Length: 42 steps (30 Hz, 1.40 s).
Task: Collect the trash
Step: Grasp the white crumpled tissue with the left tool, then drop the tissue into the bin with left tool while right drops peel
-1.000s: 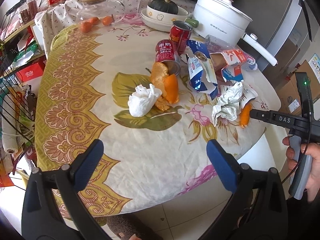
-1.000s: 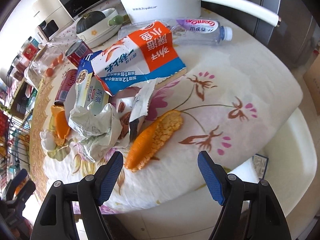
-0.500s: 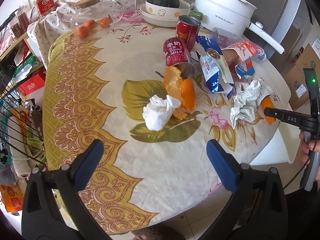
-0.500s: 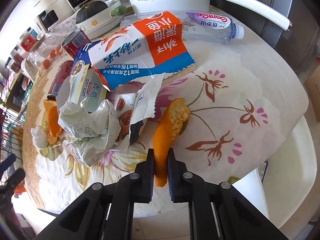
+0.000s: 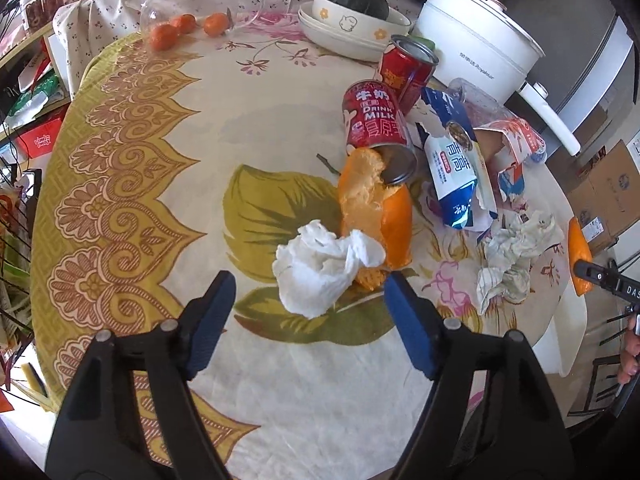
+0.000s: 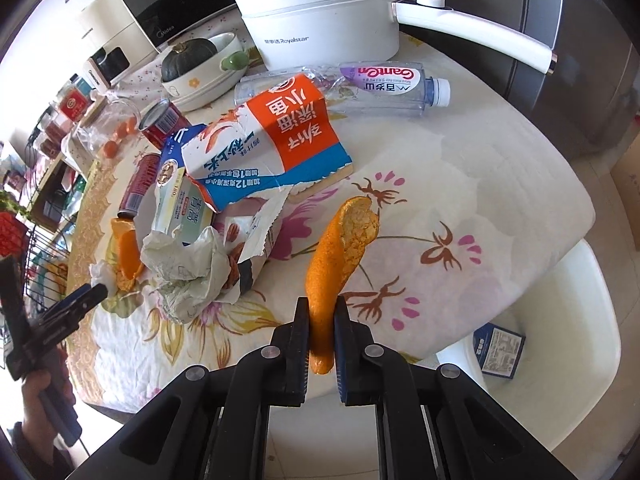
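Observation:
My right gripper (image 6: 322, 326) is shut on a strip of orange peel (image 6: 340, 248) and holds it lifted above the table's front right edge; the peel also shows in the left wrist view (image 5: 579, 258). My left gripper (image 5: 308, 304) is open, its blue pads either side of a crumpled white tissue (image 5: 326, 268) that lies against a larger orange peel (image 5: 376, 216). More trash lies behind: a tipped red milk can (image 5: 374, 120), a blue snack bag (image 5: 456, 172), crumpled paper (image 6: 188, 276), a torn orange-and-blue carton (image 6: 276, 144) and a crushed water bottle (image 6: 372, 86).
A round table with a floral cloth (image 5: 160, 168) holds a white electric pot (image 6: 320, 12), stacked bowls with a squash (image 5: 356, 16), an upright red can (image 5: 406, 68) and a glass jar with small oranges (image 5: 188, 12). A white chair (image 6: 560, 344) with a small box stands at the right.
My right gripper closed on the orange peel and lifted it off the cloth. My left gripper moved forward over the table to the white tissue, still open.

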Tool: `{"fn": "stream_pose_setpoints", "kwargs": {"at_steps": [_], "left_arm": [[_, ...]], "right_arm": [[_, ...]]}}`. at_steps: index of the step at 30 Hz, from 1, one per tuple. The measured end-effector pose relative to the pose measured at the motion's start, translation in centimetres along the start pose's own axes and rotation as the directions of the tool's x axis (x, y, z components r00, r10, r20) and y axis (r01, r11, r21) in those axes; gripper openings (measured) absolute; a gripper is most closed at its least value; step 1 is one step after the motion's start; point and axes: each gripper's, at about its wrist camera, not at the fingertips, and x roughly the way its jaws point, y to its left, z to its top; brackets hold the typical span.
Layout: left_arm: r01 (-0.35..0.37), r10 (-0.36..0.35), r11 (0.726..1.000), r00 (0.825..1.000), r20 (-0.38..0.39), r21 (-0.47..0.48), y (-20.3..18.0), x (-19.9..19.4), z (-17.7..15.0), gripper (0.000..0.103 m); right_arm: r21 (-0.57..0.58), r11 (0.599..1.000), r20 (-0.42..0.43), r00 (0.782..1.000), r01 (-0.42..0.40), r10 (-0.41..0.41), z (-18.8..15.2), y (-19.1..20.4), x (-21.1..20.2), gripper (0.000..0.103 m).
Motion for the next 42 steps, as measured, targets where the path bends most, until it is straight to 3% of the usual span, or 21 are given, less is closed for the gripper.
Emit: {"fn": "stream_pose_setpoints", "kwargs": {"at_steps": [6, 8, 14, 20, 37, 42], "left_arm": [[-0.003, 0.002, 1.0, 0.999, -0.036, -0.013, -0.7, 1.5, 0.4, 0.041], [0.002, -0.002, 1.0, 0.999, -0.034, 0.002, -1.2, 1.4, 0.5, 0.037], [-0.015, 0.016, 0.999, 1.0, -0.016, 0.05, -2.4, 0.4, 0.1, 0.035], [0.001, -0.001, 0.999, 1.0, 0.008, 0.041, -2.4, -1.7, -0.7, 0.034], [0.117, -0.124, 0.986, 0.991, 0.05, 0.121, -8.5, -5.5, -1.8, 0.034], [0.188, -0.195, 0.971, 0.98, 0.041, 0.146, -11.4, -5.8, -1.8, 0.034]], "right_arm": [[-0.008, 1.0, 0.015, 1.0, 0.0, 0.0, -0.4, -0.9, -1.2, 0.011], [-0.002, 1.0, 0.02, 1.0, 0.003, -0.003, -0.4, -1.2, -1.5, 0.011], [0.019, 1.0, 0.036, 0.999, 0.007, -0.008, -0.7, -2.5, -2.4, 0.011], [0.033, 0.999, 0.061, 0.998, -0.003, 0.001, -1.1, -3.1, -3.8, 0.011], [0.093, 0.996, 0.121, 0.993, -0.013, 0.001, -3.2, -7.1, -7.5, 0.011], [0.14, 0.988, 0.125, 0.991, -0.061, 0.043, -4.0, -9.3, -8.5, 0.011]]}}
